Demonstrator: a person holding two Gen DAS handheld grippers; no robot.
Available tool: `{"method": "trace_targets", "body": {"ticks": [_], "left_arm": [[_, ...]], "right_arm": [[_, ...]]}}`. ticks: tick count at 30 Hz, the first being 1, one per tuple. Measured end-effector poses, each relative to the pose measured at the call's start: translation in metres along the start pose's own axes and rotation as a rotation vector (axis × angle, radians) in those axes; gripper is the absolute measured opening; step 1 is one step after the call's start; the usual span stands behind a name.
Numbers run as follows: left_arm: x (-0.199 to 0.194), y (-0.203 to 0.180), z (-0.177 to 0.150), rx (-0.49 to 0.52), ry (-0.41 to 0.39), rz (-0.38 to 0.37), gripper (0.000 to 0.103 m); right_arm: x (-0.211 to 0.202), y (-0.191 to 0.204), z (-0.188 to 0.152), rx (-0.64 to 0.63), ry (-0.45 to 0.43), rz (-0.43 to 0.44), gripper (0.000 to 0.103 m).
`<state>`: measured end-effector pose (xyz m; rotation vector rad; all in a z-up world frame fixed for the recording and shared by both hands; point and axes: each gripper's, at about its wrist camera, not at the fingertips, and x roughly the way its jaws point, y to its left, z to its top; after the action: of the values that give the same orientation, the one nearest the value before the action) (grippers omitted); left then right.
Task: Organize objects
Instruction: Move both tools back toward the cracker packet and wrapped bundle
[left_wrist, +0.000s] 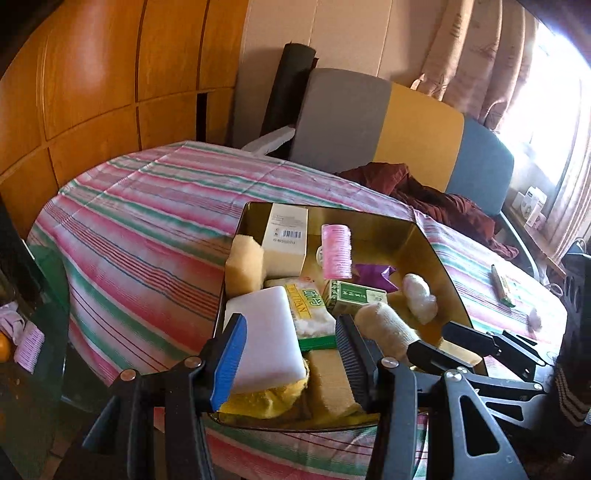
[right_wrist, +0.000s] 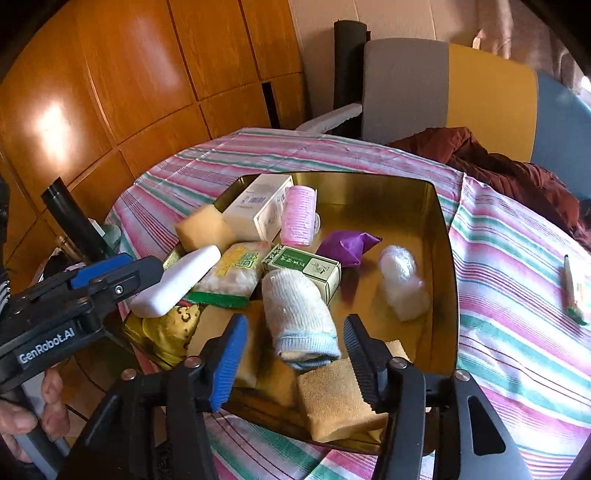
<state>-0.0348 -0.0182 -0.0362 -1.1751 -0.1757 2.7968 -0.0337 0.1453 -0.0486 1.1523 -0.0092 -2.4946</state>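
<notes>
The left gripper holds its jaws spread, nothing pinched, above a white block at the near left of a gold tin tray. The right gripper is also spread, hovering over a rolled white sock lying loose in the tray. Beyond lie a green box, a pink roller, a purple pouch and sponges. The tray sits on a striped tablecloth
</notes>
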Motion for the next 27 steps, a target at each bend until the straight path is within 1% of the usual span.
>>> {"method": "trace_targets", "body": {"ticks": [4, 6, 9, 13, 17, 23, 27], "left_arm": [[-0.010, -0.004, 0.001, 0.011, -0.019, 0.000, 0.051], [-0.014, -0.007, 0.001, 0.025, -0.030, 0.003, 0.051], [-0.020, -0.012, 0.001, 0.039, -0.041, -0.003, 0.051], [-0.029, -0.021, 0.002, 0.072, -0.064, -0.018, 0.051], [-0.034, -0.034, 0.003, 0.106, -0.069, -0.043, 0.051], [-0.034, -0.055, 0.004, 0.161, -0.063, -0.082, 0.051], [-0.031, -0.073, 0.004, 0.200, -0.052, -0.118, 0.051]], "right_arm": [[-0.009, 0.000, -0.001, 0.002, -0.020, -0.007, 0.056], [-0.014, -0.002, -0.002, 0.005, -0.031, -0.012, 0.061], [-0.021, -0.004, -0.001, 0.015, -0.049, -0.025, 0.063], [-0.033, -0.013, -0.003, 0.040, -0.076, -0.043, 0.068], [-0.043, -0.026, -0.007, 0.072, -0.091, -0.070, 0.069], [-0.058, -0.064, -0.019, 0.151, -0.099, -0.134, 0.071], [-0.063, -0.101, -0.033, 0.227, -0.082, -0.195, 0.071]]}}
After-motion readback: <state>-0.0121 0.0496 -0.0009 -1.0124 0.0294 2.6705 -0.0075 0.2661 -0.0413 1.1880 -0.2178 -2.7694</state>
